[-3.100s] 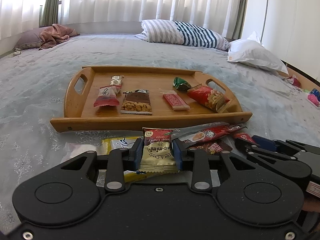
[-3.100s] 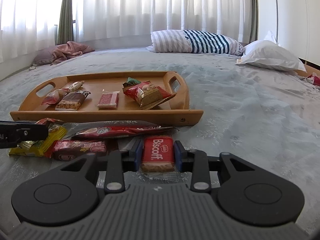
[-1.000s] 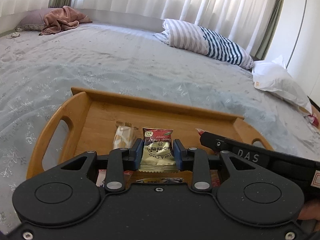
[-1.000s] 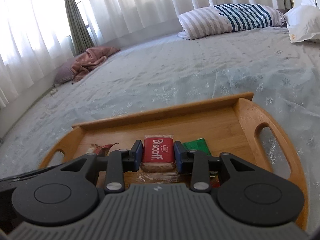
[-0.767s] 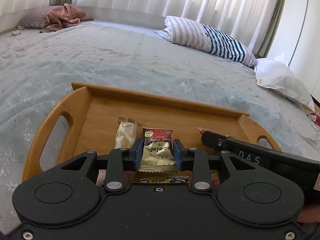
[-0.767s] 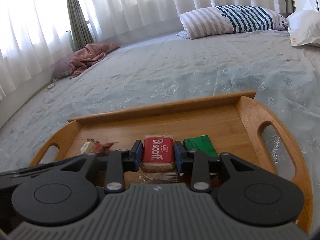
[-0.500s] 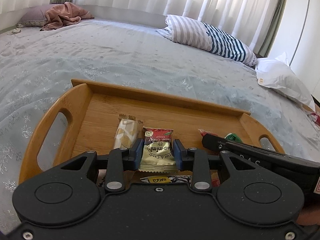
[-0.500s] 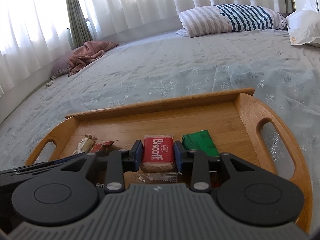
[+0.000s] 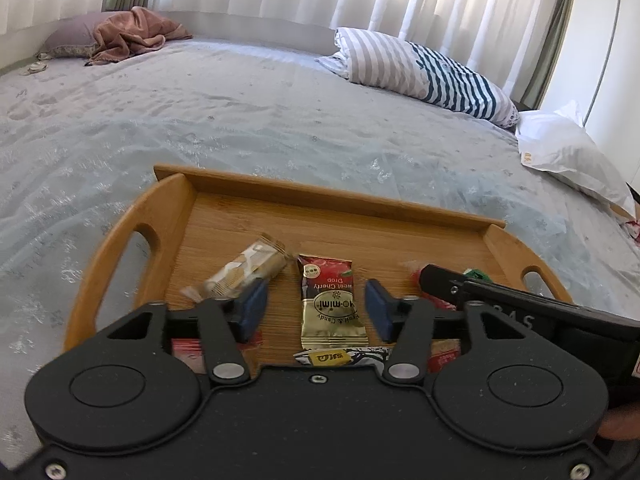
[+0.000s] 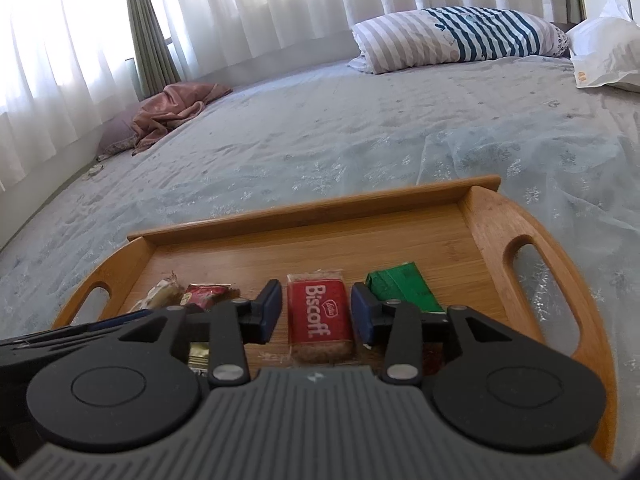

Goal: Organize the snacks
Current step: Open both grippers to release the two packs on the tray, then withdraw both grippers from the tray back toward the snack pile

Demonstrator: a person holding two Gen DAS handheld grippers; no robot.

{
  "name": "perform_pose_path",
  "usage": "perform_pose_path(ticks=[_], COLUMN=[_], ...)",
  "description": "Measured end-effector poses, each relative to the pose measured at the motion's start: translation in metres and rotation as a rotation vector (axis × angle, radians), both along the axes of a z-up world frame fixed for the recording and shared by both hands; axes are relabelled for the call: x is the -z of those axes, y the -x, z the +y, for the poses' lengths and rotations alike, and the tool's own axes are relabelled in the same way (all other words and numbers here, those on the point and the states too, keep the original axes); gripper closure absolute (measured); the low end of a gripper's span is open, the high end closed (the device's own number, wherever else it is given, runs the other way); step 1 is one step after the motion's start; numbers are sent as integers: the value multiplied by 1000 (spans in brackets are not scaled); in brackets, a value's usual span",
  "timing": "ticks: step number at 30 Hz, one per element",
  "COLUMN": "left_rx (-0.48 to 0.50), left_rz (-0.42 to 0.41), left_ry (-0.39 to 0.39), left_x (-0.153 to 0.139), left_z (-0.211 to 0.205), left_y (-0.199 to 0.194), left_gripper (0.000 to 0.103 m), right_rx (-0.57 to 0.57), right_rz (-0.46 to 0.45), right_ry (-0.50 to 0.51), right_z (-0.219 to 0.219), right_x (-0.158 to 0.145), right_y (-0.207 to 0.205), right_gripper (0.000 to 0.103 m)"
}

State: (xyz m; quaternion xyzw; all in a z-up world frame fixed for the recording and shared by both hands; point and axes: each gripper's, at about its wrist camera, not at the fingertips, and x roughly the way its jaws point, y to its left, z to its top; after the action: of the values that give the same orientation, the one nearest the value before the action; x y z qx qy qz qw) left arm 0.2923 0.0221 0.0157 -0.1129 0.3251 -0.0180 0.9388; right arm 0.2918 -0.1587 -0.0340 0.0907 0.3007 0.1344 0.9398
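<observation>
1. The left gripper [image 9: 316, 304] has its jaws opening. The blue pads [image 9: 252, 306] stand apart from the candy packet [image 9: 330, 308], with a gap on each side. The packet is red and gold and lies flat on the tray [image 9: 320, 200], between the jaws but not touched.

2. The right gripper [image 10: 316, 310] has its jaws opening too. The red Biscoff biscuit [image 10: 320, 320] lies flat on the tray between them. There is a small gap on each side, so the pads do not press it.

3. Just left of the candy packet lies a beige wrapped snack [image 9: 244, 272], tilted, with its near end close to the left pad.

4. Just right of the biscuit lies a green packet [image 10: 400, 286], flat on the wood. Its near end is hidden behind the right gripper.

5. More snacks peek out near the grippers: a yellow label [image 9: 324, 358] just near of the candy packet, and red wrappers [image 9: 188, 354] at the near left.

6. The tray is made of wood, with a hole for a handle at each end. It sits on the bed [image 9: 240, 120], which has a pale grey cover.

7. Far away on the bed lie a striped pillow [image 9: 424, 72], a white pillow [image 9: 568, 156] on the right, and a pink-brown blanket [image 9: 132, 36] on the left.

8. White curtains [image 10: 260, 12] hang behind the bed.
</observation>
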Motion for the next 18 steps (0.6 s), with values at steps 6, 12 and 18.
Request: perform_pose_path(ticks=[6, 12, 18], left_rx=[20, 39, 50], left_rz=[-30, -55, -81], left_ry=[11, -25, -65], left_x=[-15, -28, -36], left_z=[6, 2, -1], left_y=[18, 47, 81], left_gripper=[27, 21, 17], right_rx=[-13, -30, -49], right_rz=[-40, -96, -133], right_ry=[-7, 8, 9], right_z=[-7, -15, -25], right_x=[-13, -26, -32], right_y=[15, 42, 76], right_gripper=[34, 21, 12])
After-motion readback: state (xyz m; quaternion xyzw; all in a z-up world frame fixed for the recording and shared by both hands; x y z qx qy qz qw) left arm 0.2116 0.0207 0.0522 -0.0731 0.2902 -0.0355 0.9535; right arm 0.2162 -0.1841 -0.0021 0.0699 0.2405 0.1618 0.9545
